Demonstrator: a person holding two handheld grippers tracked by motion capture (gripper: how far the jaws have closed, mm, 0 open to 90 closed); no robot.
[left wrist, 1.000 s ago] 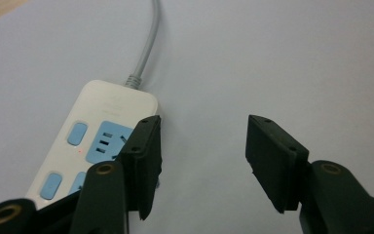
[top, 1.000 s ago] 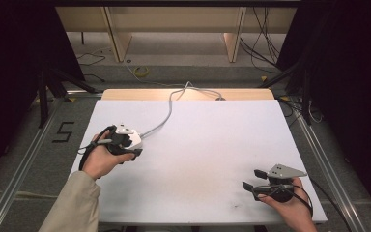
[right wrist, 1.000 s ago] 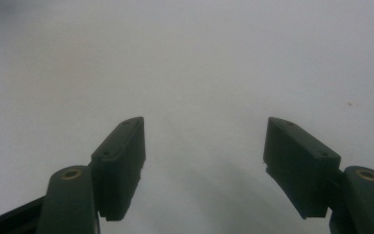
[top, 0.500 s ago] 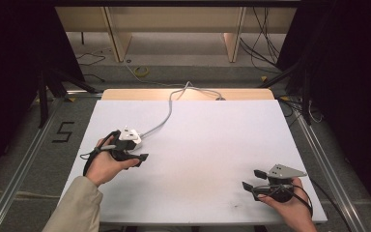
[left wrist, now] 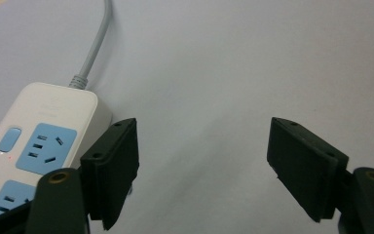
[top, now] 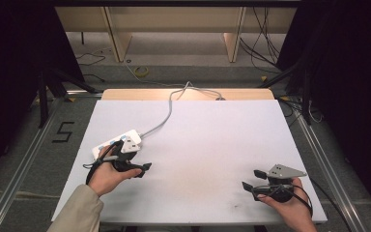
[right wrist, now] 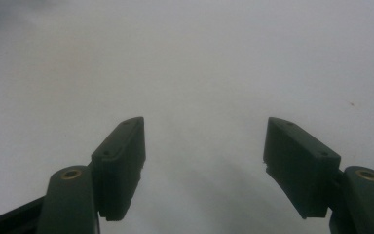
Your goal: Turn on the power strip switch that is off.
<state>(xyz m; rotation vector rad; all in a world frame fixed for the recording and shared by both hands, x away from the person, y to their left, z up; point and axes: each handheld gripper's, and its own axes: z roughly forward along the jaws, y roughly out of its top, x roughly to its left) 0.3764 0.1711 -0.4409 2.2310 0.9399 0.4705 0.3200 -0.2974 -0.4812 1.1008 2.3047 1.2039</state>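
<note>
White rectangular plastic power strip (top: 117, 143) with light-blue socket faces lies on the white matte tabletop (top: 207, 145), near its left edge and about mid-depth, long axis running diagonally. Its grey round cable (top: 166, 113) leaves the far-right end, curves across the table toward the far edge and drops off the back near the wooden strip (top: 188, 94) bordering that edge.

Left black two-jaw gripper (top: 142, 167) sits just beside the strip, on its near-right side, held in the person's left hand (top: 108, 176) with a beige sleeve (top: 77, 212) behind it. Jaws point right across the table, away from the strip. The gripper's grey plate overlaps the strip's near end in the high view; can't tell whether they touch.

Left gripper view: jaws spread wide, nothing between them, bare table in the gap. The strip (left wrist: 39, 146) sits outside the left jaw, at lower left, partly hidden by it. Visible there: two blue socket panels, a blue switch and a small red dot beside it. Cable (left wrist: 95, 41) runs up and out the top.

Right black two-jaw gripper (top: 252, 179) with grey three-cornered plate on top is at the near-right part of the table, held in the right hand (top: 290, 205), jaws pointing left. It is well apart from the strip. Right gripper view: jaws spread wide (right wrist: 204, 146), empty, plain white table ahead.

Floor left of the table carries a black "5" marking (top: 63, 131).
</note>
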